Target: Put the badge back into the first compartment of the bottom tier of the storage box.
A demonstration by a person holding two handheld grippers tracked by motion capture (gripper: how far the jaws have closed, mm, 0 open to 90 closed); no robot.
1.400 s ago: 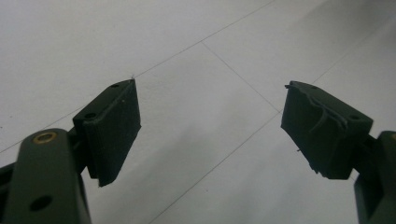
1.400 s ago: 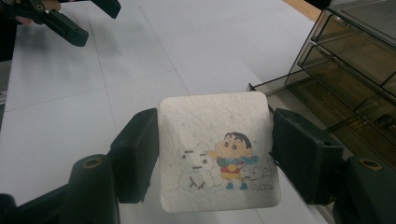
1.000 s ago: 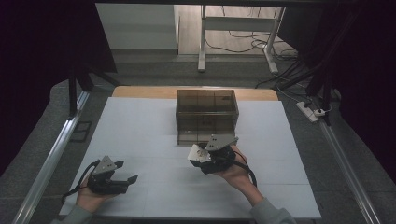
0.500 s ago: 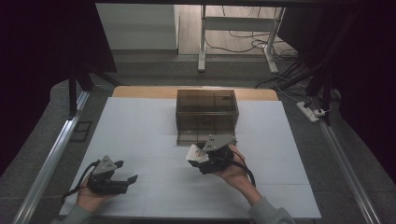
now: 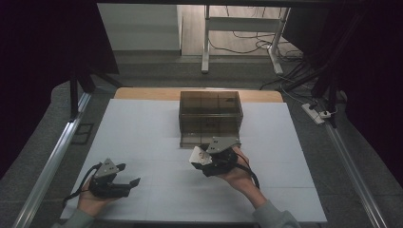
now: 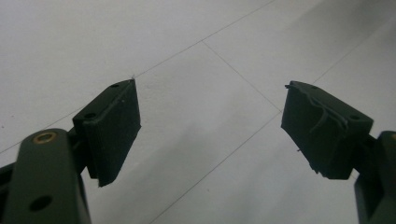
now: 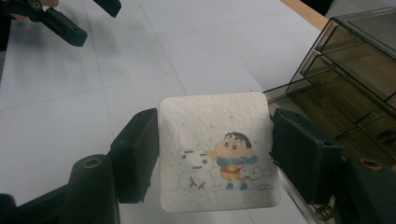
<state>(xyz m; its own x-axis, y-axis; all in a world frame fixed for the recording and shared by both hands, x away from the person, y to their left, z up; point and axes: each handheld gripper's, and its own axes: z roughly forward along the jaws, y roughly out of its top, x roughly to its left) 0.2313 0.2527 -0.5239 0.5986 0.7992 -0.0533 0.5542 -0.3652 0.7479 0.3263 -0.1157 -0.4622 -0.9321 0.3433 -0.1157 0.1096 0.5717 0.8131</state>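
High view: nothing has shifted since a second earlier, both hands resting as before. Just in front of the smoky drawer box (image 5: 211, 118), the right gripper (image 7: 212, 156) clamps a white tissue pack (image 7: 217, 154) squarely between its pads, cartoon print facing up. Well left of the box, the left gripper (image 6: 210, 123) stands wide open, holding nothing, above the white table (image 5: 142, 128).

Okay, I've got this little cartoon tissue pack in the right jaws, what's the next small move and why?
Probably ease the right gripper forward toward the smoky drawer organizer. Its jaws are clamped on the white cartoon tissue pack, the organizer stands just ahead with its bottom drawer pulled out, and the left gripper rests open over bare table.
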